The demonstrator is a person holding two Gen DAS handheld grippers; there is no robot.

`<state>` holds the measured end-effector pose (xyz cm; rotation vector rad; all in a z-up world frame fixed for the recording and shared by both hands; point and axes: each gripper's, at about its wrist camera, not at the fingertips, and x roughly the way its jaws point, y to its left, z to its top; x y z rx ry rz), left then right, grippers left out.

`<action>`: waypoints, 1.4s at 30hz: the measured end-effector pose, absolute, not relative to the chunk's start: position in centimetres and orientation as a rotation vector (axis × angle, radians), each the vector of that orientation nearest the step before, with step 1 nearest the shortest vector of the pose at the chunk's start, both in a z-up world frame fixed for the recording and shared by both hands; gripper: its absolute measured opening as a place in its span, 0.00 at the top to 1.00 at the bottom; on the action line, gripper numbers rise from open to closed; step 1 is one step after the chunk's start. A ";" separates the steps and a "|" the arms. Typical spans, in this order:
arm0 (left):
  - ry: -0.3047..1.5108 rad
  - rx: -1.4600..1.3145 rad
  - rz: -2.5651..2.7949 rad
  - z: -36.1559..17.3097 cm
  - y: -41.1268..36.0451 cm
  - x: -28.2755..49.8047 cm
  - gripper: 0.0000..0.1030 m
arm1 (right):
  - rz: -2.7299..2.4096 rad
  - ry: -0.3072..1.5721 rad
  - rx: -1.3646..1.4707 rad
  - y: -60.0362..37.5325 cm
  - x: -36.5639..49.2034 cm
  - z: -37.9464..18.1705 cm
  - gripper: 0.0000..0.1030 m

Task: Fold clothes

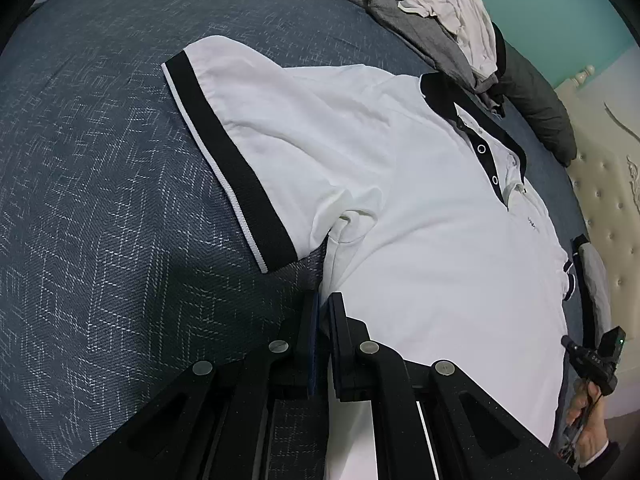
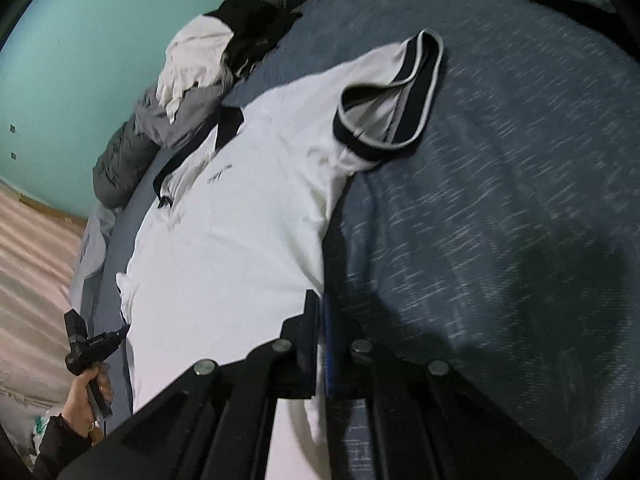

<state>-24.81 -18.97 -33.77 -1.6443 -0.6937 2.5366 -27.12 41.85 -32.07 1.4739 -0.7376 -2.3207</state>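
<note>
Left gripper (image 1: 323, 300) and right gripper (image 2: 322, 300) — each clamped on a side edge of the white polo shirt (image 1: 420, 220) — which lies front-up, flat on the blue bedspread (image 1: 100, 200); clothes pile (image 1: 420, 0) beyond the collar.

the only lettering is a small dark mark on the chest of the white polo shirt (image 1: 420, 240), just below the placket; it is too small and blurred to read in either view.
</note>
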 end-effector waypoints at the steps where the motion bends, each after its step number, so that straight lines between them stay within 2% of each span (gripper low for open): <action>1: -0.695 -1.645 2.537 -33.8 -19.0 -24.8 0.94 | -2.322 -0.727 1.486 41.8 -27.3 -32.3 0.98; 7: -0.690 -1.645 2.532 -33.8 -19.0 -24.8 0.94 | -2.226 -0.730 1.543 41.7 -28.2 -33.8 0.95; 8: -0.692 -1.643 2.531 -33.8 -19.1 -24.8 0.94 | -2.232 -0.732 1.539 42.0 -27.9 -33.8 0.90; 10: -0.698 -1.641 2.529 -33.8 -19.1 -24.8 0.94 | -2.238 -0.739 1.511 42.2 -27.1 -33.4 0.59; 11: -0.700 -1.640 2.529 -33.8 -19.1 -24.8 0.94 | -2.228 -0.741 1.506 42.2 -26.6 -33.2 0.57; 15: -0.695 -1.643 2.530 -33.8 -19.1 -24.8 0.94 | -2.195 -0.701 1.521 41.7 -25.4 -33.1 0.57; 17: -0.696 -1.644 2.531 -33.8 -19.0 -24.8 0.94 | -2.181 -0.673 1.536 41.5 -24.9 -33.2 0.69; 18: -0.695 -1.645 2.531 -33.8 -19.0 -24.8 0.94 | -2.185 -0.670 1.539 41.5 -24.7 -33.2 0.83; 19: -0.692 -1.646 2.530 -33.8 -19.0 -24.8 0.94 | -2.197 -0.676 1.538 41.7 -24.6 -33.1 0.93; 21: -0.688 -1.649 2.529 -33.7 -19.0 -24.8 0.94 | -2.220 -0.688 1.535 42.1 -24.4 -32.9 0.98; 25: -0.678 -1.654 2.529 -33.7 -18.9 -24.8 0.94 | -2.271 -0.707 1.532 43.0 -24.0 -32.4 0.98; 31: -0.682 -1.659 2.532 -33.7 -18.8 -24.9 0.94 | -2.290 -0.420 1.596 40.9 -24.2 -32.0 0.98; 33: -0.681 -1.659 2.531 -33.5 -18.8 -24.8 0.94 | -2.302 -0.407 1.615 40.7 -24.4 -31.9 0.97; 36: -0.677 -1.653 2.533 -33.0 -18.8 -24.3 0.84 | -2.305 -0.448 1.617 41.1 -24.3 -31.6 0.93; 38: -0.697 -1.646 2.517 -32.6 -18.8 -23.7 0.65 | -2.294 -0.475 1.611 41.4 -23.9 -31.3 0.78; 39: -0.698 -1.649 2.505 -32.5 -18.8 -23.3 0.62 | -2.279 -0.487 1.612 41.3 -23.7 -31.3 0.72; 42: -0.673 -1.663 2.480 -32.0 -18.5 -21.8 0.59 | -2.234 -0.489 1.618 40.9 -22.9 -31.3 0.71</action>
